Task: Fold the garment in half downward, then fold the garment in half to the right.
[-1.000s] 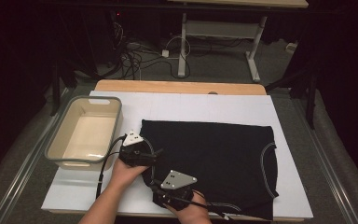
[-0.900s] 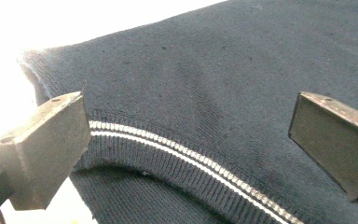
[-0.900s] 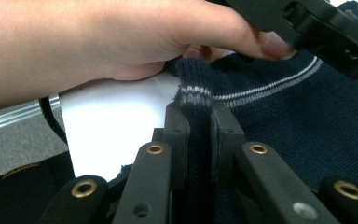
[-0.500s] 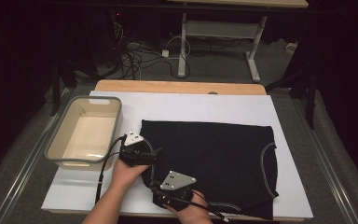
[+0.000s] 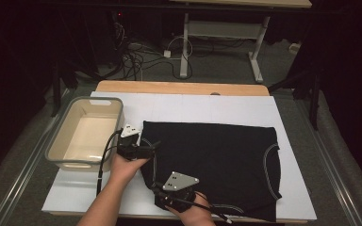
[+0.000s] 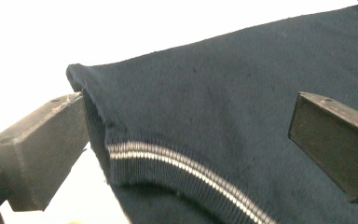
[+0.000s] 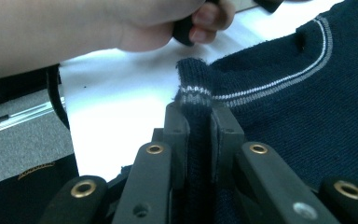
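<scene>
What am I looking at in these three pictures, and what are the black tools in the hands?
A person holds a two-jaw gripper in each hand. The high view looks down on a white table top with a dark navy knitted garment with pale stripe trim and an empty beige plastic tub. The other two pictures come from cameras riding on the grippers. The right gripper has its jaws shut on a striped edge of the garment. The left gripper has open jaws, either side of a garment corner.

Dark navy knitted sweater (image 5: 217,165): ribbed trim carries a thin white stripe. White table cover sheet (image 5: 207,110). Cream plastic bin with grey rim (image 5: 87,134). Black two-jaw grippers, each topped by a grey triangular plate (image 5: 180,181).
</scene>
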Action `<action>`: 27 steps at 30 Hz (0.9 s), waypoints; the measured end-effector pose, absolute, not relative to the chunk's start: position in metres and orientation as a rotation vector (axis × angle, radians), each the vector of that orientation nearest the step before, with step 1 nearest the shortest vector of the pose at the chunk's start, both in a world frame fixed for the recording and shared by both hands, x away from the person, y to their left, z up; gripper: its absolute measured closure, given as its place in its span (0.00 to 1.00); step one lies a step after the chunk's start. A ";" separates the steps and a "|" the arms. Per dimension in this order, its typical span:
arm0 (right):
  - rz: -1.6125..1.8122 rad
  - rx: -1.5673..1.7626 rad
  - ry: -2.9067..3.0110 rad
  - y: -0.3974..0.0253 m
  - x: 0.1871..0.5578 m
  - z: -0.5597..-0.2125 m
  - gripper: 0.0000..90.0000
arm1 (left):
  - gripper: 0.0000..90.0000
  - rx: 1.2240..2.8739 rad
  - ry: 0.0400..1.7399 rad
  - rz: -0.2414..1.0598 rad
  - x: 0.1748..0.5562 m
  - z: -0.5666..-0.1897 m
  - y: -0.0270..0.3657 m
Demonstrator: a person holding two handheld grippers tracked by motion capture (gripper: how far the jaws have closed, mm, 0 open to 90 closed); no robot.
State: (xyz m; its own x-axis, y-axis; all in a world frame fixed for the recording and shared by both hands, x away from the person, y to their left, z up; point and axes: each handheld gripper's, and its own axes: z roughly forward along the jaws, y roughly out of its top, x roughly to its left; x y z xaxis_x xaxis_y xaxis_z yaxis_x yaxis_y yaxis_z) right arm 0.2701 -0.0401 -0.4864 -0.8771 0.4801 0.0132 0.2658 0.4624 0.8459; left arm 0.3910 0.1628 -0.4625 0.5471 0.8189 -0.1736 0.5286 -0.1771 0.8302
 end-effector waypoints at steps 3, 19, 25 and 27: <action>1.366 0.644 2.487 -0.039 0.270 -0.487 0.89 | 0.00 1.854 1.095 0.387 0.397 -0.457 0.159; 1.361 0.669 2.487 -0.039 0.270 -0.487 0.89 | 0.00 1.873 1.129 0.328 0.436 -0.456 0.150; 1.359 0.674 2.481 -0.039 0.270 -0.487 0.89 | 0.00 1.886 1.153 0.303 0.447 -0.460 0.150; 1.365 0.675 2.484 -0.039 0.271 -0.487 0.89 | 0.00 1.884 1.159 0.297 0.452 -0.462 0.151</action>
State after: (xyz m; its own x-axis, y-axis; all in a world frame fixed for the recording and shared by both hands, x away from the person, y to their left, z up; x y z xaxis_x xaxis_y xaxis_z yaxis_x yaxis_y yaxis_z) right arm 0.2714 -0.0393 -0.4867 -0.8682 0.4957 0.0217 0.2842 0.4609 0.8407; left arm 0.4519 0.1508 -0.4620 0.5365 0.8123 -0.2288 0.6024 -0.1788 0.7779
